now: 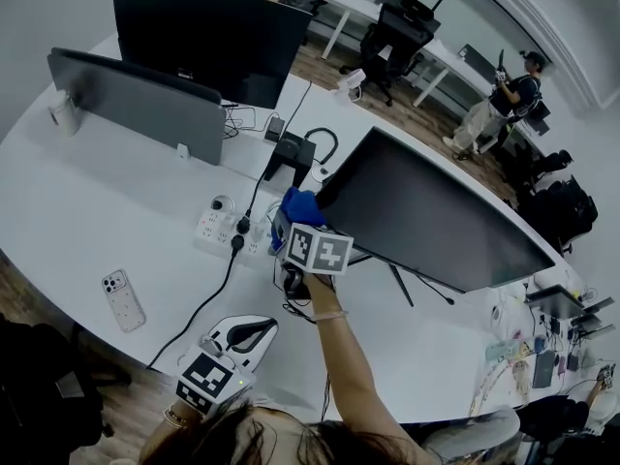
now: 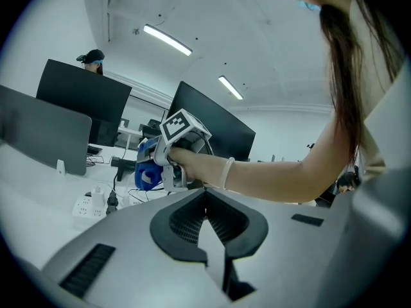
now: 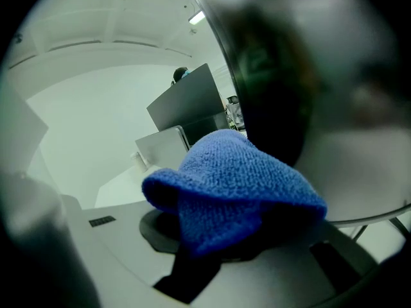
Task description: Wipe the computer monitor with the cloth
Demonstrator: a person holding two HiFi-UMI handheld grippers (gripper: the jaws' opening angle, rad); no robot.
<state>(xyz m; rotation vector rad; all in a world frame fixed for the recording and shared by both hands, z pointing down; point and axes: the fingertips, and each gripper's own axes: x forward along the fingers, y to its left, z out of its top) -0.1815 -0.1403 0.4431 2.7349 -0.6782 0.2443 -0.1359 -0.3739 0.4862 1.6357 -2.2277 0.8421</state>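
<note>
Holding the cloth: the right gripper (image 1: 293,227), jaws clamped on the cloth (image 1: 300,204), is raised by the person's hand at the left end of the tilted monitor (image 1: 436,223).
Cloth look: bright blue terry with a looped nap, bunched into a soft hood that drapes over and hides the jaw tips.
Cloth place: at the monitor's left edge, right by the dark screen; whether it touches the glass cannot be told.
Monitor: wide and black, screen dark, leaning back on a thin-legged stand.
Left gripper (image 1: 240,343): jaws pressed together with nothing between them, held low and well short of the monitor, on the person's side of it.
White power strip (image 1: 218,227): on the desk (image 1: 87,211), left of the monitor's left end, a black cable running from it.
Phone (image 1: 123,299): lying flat, farther left of the monitor than the power strip.
</note>
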